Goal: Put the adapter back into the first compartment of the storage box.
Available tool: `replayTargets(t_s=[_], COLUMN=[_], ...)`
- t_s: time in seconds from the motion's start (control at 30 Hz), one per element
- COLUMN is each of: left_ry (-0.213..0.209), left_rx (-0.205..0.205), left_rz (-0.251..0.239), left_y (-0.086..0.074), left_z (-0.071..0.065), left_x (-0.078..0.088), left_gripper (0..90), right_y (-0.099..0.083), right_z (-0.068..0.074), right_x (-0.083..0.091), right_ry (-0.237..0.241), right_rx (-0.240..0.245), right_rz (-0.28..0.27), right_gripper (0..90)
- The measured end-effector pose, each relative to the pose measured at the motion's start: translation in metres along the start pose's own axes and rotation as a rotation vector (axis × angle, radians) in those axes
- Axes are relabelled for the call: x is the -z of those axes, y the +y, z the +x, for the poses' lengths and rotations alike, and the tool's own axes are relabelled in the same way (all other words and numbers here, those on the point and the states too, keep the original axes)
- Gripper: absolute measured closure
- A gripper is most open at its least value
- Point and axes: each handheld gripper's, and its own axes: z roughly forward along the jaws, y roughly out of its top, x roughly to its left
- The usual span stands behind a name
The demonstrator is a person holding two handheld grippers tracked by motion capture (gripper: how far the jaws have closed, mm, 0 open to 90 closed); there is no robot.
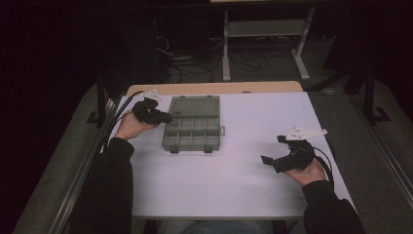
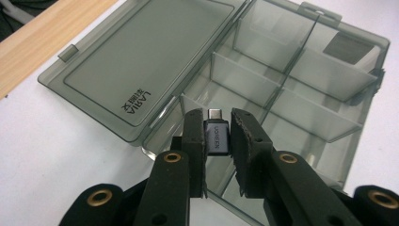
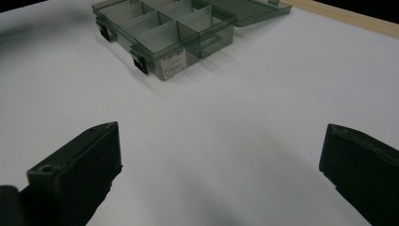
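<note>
One small USB-C adapter (image 2: 217,136) is pinched in the left gripper (image 1: 155,115) at the organizer box's (image 1: 192,130) nine o'clock edge; probably placing, so lower, release; right gripper (image 1: 281,155) gapes empty.

The box (image 1: 191,129) lies on the table (image 1: 234,180), left of centre, lid (image 2: 136,61) open behind it. The adapter (image 2: 217,134) hangs above what seems a left-edge compartment.

Wide-apart black jaws of the right gripper (image 3: 221,174) over bare white table (image 3: 244,117). Farther off, an open smoky plastic box (image 3: 164,33) with dividers, seemingly empty; small white label, unreadable.
</note>
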Motion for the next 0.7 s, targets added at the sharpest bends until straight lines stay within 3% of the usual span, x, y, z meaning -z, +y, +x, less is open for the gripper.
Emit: replayTargets(t_s=[0.37,0.57,0.7], left_ry=[-0.014,-0.014,-0.026], left_rx=[-0.002,0.01,0.028], left_rz=[0.071,0.085,0.06], left_y=[-0.006,-0.01,-0.014], left_z=[0.004,0.007,0.008], left_x=[-0.024,-0.03,-0.03], left_gripper=[75.9,75.7,69.2], right_y=[0.0,0.0,0.0], right_z=[-0.001,0.0,0.0], right_x=[-0.001,-0.002,-0.002], right_ry=[0.006,0.008,0.006], right_rx=[0.002,0.001,0.001], right_rz=[0.004,0.012,0.013], right_gripper=[0.0,0.0,0.0])
